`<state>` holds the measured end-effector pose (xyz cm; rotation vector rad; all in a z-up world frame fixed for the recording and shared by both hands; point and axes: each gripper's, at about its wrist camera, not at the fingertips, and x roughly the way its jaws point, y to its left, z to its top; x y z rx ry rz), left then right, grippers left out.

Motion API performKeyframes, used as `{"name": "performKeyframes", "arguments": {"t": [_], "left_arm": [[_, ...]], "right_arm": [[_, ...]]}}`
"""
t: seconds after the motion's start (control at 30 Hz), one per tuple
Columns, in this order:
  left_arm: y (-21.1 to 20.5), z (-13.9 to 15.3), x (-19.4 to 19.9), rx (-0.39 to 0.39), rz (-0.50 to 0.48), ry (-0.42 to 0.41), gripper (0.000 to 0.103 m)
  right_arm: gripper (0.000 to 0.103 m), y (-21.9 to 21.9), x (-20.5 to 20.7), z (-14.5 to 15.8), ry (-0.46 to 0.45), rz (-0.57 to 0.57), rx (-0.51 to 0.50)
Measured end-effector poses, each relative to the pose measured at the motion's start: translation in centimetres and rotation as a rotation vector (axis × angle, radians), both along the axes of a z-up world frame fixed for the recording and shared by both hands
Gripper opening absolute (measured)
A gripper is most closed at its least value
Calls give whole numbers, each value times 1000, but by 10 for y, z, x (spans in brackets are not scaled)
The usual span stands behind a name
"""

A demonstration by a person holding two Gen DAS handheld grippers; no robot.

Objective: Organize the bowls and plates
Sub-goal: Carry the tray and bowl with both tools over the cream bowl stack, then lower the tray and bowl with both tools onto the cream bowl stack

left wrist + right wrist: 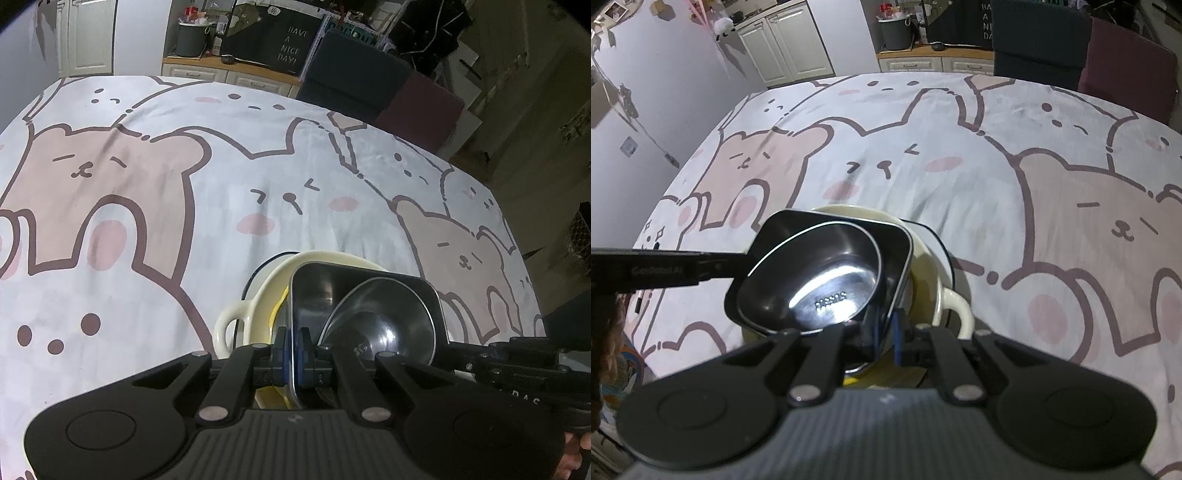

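A square steel tray point(314, 291) point(798, 229) holds a round steel bowl point(384, 328) point(820, 273). Both sit tilted above a cream handled dish point(255, 306) point(923, 280) that rests on a white plate with a dark rim point(945, 254). My left gripper point(294, 350) is shut on the tray's left wall. My right gripper point(886, 328) is shut on the tray's right wall. The left gripper also shows in the right wrist view point(713, 267) at the tray's far side.
The table carries a bear-and-rabbit cloth point(147, 192) point(1052, 192). Two chairs point(369, 85) point(1082, 44) stand at the far edge. A counter with a bucket and bags point(229, 40) lies beyond.
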<state>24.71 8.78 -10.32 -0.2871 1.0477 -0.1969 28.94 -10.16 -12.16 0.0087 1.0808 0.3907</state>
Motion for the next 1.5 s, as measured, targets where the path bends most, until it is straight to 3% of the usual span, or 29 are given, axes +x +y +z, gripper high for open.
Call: {"name": "performKeyframes", "arguments": {"t": [1.5], "left_arm": [[3,-2,0,2,-28,0,6]], "right_arm": [[10,4,3,-5,11,2,-11]]}}
